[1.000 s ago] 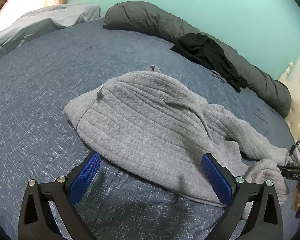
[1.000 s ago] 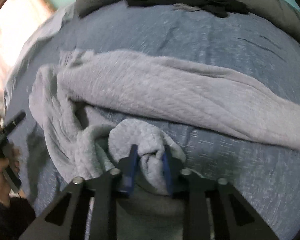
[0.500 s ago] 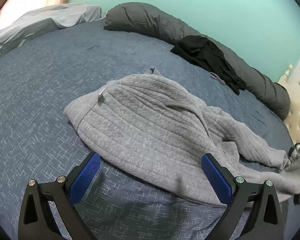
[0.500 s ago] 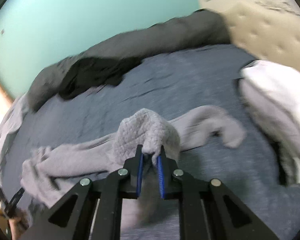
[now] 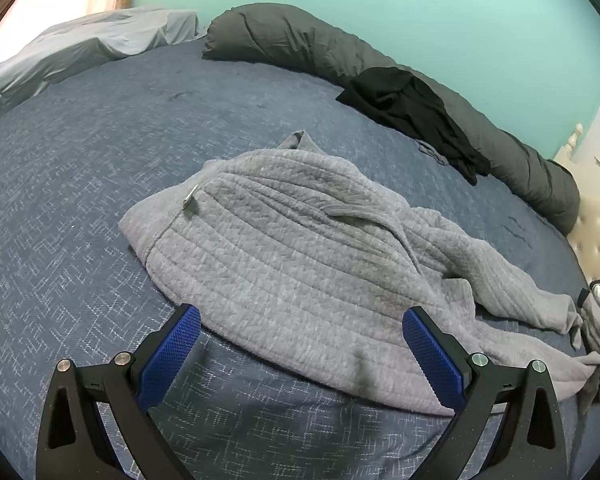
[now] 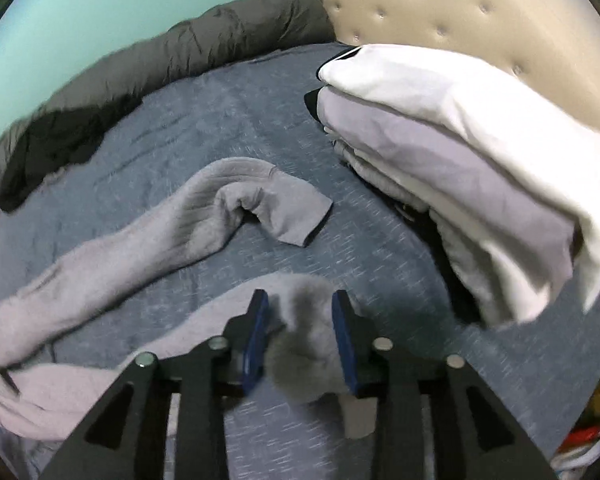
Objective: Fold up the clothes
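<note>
A grey knit sweater point(image 5: 292, 240) lies spread on the blue bed cover point(image 5: 80, 160). My left gripper point(image 5: 300, 344) stands wide open just above its near hem, with nothing pinched between the blue pads. In the right wrist view one sleeve point(image 6: 204, 216) lies curled on the cover, its cuff bent over. My right gripper point(image 6: 300, 308) hovers over the end of the other sleeve point(image 6: 304, 344). Its jaws are opening, and the bunched grey fabric sits loose between the parted pads.
A stack of folded white and pale clothes point(image 6: 460, 152) lies right of the right gripper, against the tufted headboard point(image 6: 440, 4). A rolled dark grey duvet point(image 5: 300, 44) with a black garment point(image 5: 412, 108) on it lines the far edge. Light grey bedding point(image 5: 80, 48) lies far left.
The right gripper carried the sleeve end out from the sweater's body toward the folded stack, rolling as it went, and its jaws have parted. The left gripper stayed put.
</note>
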`<control>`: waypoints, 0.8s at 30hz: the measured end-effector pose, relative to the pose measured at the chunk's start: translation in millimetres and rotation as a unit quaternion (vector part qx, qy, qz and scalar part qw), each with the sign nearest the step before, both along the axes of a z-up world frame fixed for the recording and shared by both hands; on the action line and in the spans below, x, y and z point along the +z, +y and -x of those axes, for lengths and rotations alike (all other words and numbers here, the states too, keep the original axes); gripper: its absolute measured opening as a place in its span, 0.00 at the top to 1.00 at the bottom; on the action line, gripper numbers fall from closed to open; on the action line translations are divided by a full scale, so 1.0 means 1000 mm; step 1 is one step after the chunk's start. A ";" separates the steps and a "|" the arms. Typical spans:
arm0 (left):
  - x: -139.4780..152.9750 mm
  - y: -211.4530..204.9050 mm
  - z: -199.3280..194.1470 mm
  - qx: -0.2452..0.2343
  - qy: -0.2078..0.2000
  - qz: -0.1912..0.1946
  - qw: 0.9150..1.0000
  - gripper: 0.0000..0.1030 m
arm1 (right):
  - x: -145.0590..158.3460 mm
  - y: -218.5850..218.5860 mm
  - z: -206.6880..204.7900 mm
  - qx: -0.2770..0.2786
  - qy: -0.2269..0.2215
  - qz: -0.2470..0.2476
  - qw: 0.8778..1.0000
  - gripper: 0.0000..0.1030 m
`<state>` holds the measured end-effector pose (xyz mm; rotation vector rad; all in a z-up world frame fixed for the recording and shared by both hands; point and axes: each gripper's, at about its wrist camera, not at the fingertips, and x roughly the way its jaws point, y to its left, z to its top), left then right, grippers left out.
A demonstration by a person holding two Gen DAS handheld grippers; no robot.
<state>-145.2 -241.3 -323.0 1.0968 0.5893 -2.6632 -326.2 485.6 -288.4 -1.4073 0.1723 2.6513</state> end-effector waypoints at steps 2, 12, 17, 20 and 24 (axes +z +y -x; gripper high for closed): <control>0.000 0.000 0.000 -0.001 0.000 0.001 1.000 0.00 | 0.002 0.000 0.003 0.004 0.002 0.015 1.000 0.67; -0.001 0.002 0.000 -0.003 -0.004 0.011 1.000 0.00 | 0.009 -0.051 -0.038 0.052 0.090 0.078 0.992 0.47; -0.002 0.001 -0.002 0.003 -0.010 0.014 1.000 0.00 | -0.016 -0.127 -0.064 0.125 0.085 0.142 0.978 0.47; -0.006 0.001 -0.004 0.003 -0.017 0.005 1.000 0.00 | -0.031 -0.174 -0.078 0.171 0.079 0.175 0.966 0.44; -0.009 0.000 -0.008 -0.005 -0.018 -0.008 1.000 0.00 | -0.054 -0.222 -0.095 0.209 0.074 0.215 0.951 0.40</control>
